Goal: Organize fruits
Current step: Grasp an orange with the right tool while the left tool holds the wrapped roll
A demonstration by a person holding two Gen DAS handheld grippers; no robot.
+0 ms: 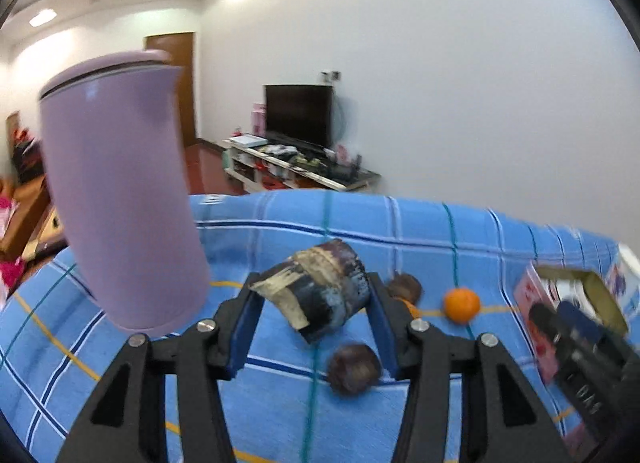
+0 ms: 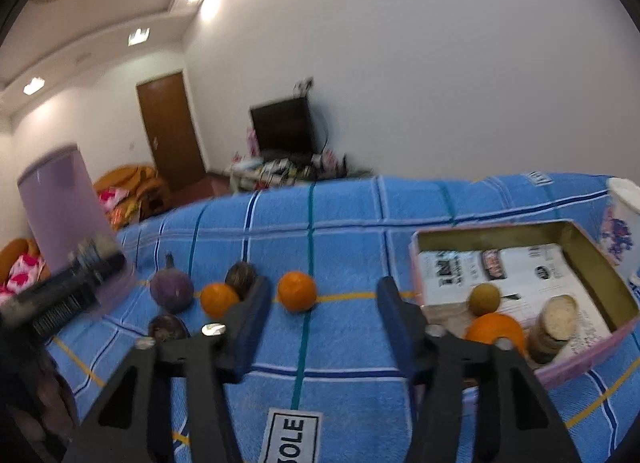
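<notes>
Partly done: pink box (image 2: 600, 263) at 3 o'clock of right view already holds an orange (image 2: 496, 329), a dull yellow-green round fruit (image 2: 484, 299) and a beige jar-like thing (image 2: 554, 327). Left on the blue checked towel (image 2: 352, 215): loose orange (image 2: 297, 291), second orange (image 2: 218, 299), purple fig-shaped fruit (image 2: 172, 290), two dark wrinkly round ones (image 2: 241, 278), all at 9–10 o'clock. Left gripper (image 1: 312, 303) clamped on a scuffed dark cylinder (image 1: 320, 291) with peeling pale patches, tilted, looks off the cloth. Right gripper (image 2: 320, 303) empty, jaws apart, the loose orange ahead beyond them. Smooth lilac matte jug (image 1: 120, 191) at 9 o'clock
</notes>
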